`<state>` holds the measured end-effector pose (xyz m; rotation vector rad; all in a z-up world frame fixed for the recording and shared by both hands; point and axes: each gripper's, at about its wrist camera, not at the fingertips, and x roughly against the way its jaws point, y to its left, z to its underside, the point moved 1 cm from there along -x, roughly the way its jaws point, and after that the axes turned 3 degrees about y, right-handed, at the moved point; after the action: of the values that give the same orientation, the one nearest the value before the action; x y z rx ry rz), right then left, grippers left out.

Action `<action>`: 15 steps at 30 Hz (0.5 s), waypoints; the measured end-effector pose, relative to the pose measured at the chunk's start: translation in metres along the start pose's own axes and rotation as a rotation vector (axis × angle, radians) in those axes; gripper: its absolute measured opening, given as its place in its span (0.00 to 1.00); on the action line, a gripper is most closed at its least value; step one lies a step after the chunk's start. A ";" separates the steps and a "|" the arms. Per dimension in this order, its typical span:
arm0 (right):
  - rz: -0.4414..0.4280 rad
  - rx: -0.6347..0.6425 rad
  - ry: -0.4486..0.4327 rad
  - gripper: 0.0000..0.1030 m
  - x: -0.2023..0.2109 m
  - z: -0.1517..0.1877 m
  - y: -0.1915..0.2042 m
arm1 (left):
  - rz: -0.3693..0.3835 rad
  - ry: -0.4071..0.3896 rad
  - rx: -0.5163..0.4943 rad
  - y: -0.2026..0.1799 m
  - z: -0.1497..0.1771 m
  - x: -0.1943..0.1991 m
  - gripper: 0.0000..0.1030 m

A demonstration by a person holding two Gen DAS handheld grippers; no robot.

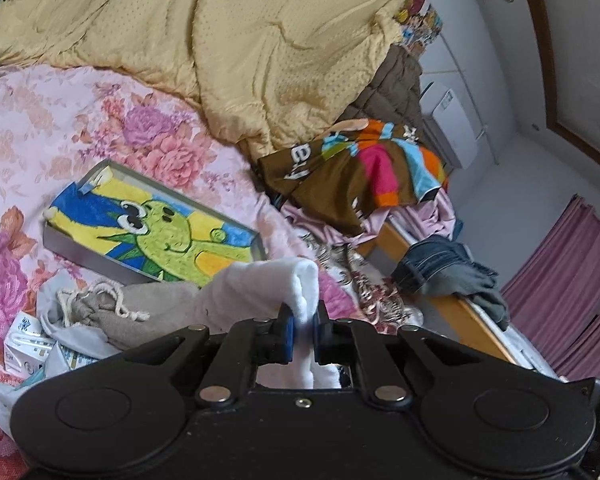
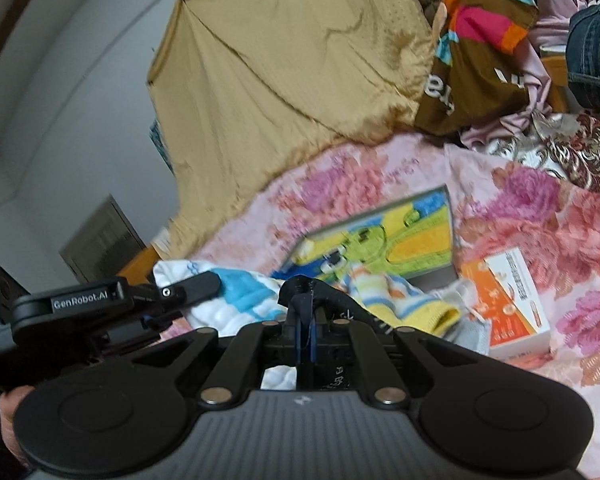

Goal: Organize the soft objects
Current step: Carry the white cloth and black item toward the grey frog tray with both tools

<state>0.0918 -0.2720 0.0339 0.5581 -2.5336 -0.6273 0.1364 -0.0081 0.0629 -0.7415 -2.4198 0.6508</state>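
Note:
In the left wrist view my left gripper point(image 1: 302, 314) is shut on a fold of white cloth point(image 1: 268, 280), which hangs over a grey drawstring bag point(image 1: 140, 308). In the right wrist view my right gripper point(image 2: 306, 312) is shut on a black cloth point(image 2: 340, 300) with white print, pinched thin between the blue pads. Behind it lie a white and blue towel point(image 2: 240, 300) and a striped yellow sock point(image 2: 404, 300). The left gripper's finger point(image 2: 196, 285) reaches in from the left over that towel. Both grippers hover above the floral bedspread point(image 1: 100, 128).
A grey shallow box with a green cartoon towel point(image 1: 152, 228) lies on the bed. An orange and white carton point(image 2: 508, 304) sits to the right. A tan quilt point(image 1: 220, 40), a brown multicoloured cloth point(image 1: 352, 168) and jeans point(image 1: 448, 272) pile at the bed's far edge.

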 end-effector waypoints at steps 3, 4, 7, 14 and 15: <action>-0.026 -0.012 -0.020 0.04 0.003 -0.006 0.001 | 0.019 -0.012 0.005 -0.003 -0.005 0.005 0.08; -0.028 -0.011 -0.024 0.04 0.003 -0.007 0.002 | 0.020 -0.017 0.003 -0.005 -0.007 0.006 0.08; -0.033 0.002 -0.038 0.04 0.000 -0.014 0.005 | 0.020 -0.031 -0.017 -0.009 -0.014 0.006 0.08; -0.030 0.056 -0.058 0.04 -0.018 -0.033 0.012 | 0.013 -0.076 -0.046 -0.013 -0.040 -0.001 0.08; -0.029 0.066 -0.060 0.04 -0.023 -0.039 0.013 | 0.011 -0.083 -0.046 -0.012 -0.045 -0.003 0.08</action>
<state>0.1271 -0.2635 0.0633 0.6086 -2.6153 -0.5804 0.1611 -0.0059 0.1021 -0.7613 -2.5155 0.6442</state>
